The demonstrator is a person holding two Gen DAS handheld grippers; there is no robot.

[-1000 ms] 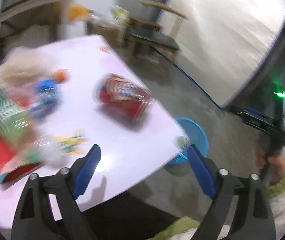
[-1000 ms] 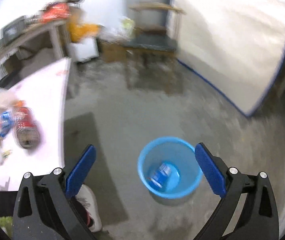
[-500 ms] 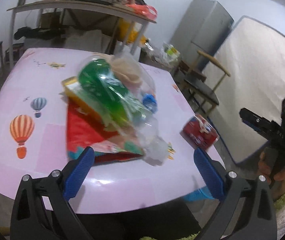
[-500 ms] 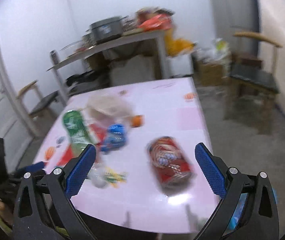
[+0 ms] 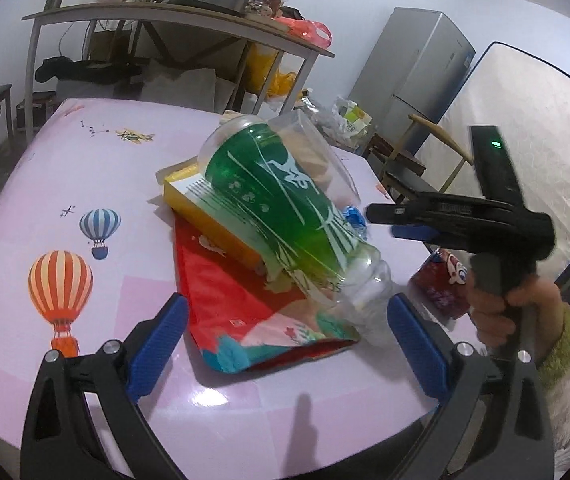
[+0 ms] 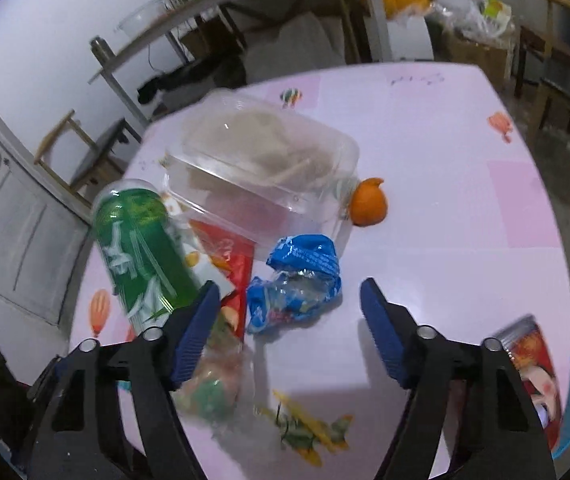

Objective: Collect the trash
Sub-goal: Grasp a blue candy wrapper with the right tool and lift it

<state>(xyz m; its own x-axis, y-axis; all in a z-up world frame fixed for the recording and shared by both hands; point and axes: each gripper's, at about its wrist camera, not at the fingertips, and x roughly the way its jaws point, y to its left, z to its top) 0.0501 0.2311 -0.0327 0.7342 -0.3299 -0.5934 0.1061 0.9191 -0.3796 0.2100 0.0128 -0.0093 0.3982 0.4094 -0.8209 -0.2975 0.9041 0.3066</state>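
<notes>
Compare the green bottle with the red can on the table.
The green bottle is clear plastic with a green label; the red can is opaque.
The green bottle lies propped on a pile of wrappers; the red can lies alone near the table's edge.
Both lie on their sides, and neither is gripped.

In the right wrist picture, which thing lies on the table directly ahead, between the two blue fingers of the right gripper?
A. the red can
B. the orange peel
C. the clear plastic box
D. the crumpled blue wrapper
D: the crumpled blue wrapper lies just beyond the gap of the right gripper, whose fingers do not touch it; the orange peel and clear plastic box lie farther back, the red can off to the right.
</notes>
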